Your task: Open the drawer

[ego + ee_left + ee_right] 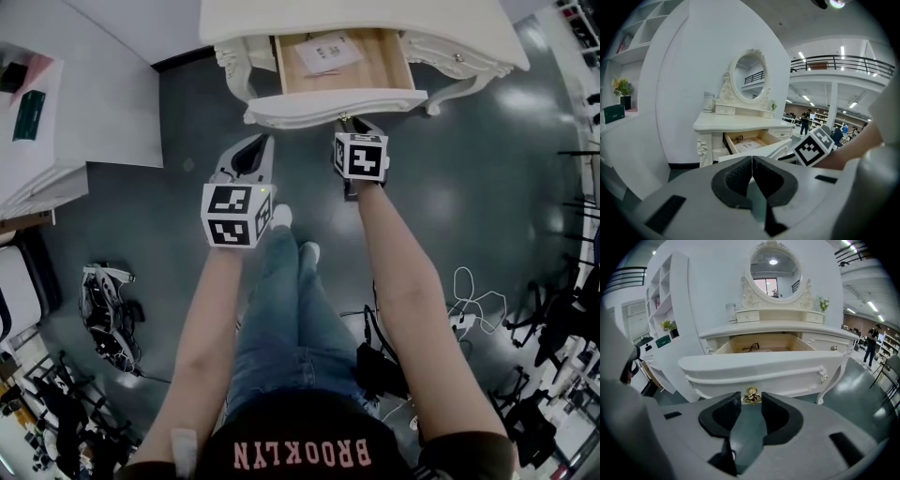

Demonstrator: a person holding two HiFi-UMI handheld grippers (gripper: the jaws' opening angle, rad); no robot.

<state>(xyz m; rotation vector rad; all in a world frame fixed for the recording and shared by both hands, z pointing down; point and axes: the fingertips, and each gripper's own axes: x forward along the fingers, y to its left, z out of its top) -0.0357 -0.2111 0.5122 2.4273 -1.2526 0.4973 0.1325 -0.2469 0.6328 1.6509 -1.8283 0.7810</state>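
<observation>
Drawer (336, 103) pulled out; right gripper (751, 404) jaws released around gold knob (751, 396) (not pinching); left gripper (752, 165) jaws clenched, empty.

A big open hall set up as a mock bedroom: a white dressing table (740, 123) with oval mirror (749, 77) against a free-standing wall panel (679, 70), a railed gallery (843, 60) at two o'clock, and cables (473, 302) on the grey floor (487, 159) at four o'clock.

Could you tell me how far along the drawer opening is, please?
Done: the drawer stands pulled well out, its inside showing. In hand: the right gripper sits at the gold knob, fingers apart around it. The left gripper is shut and empty. Left: at most, drawing the right gripper away.
</observation>
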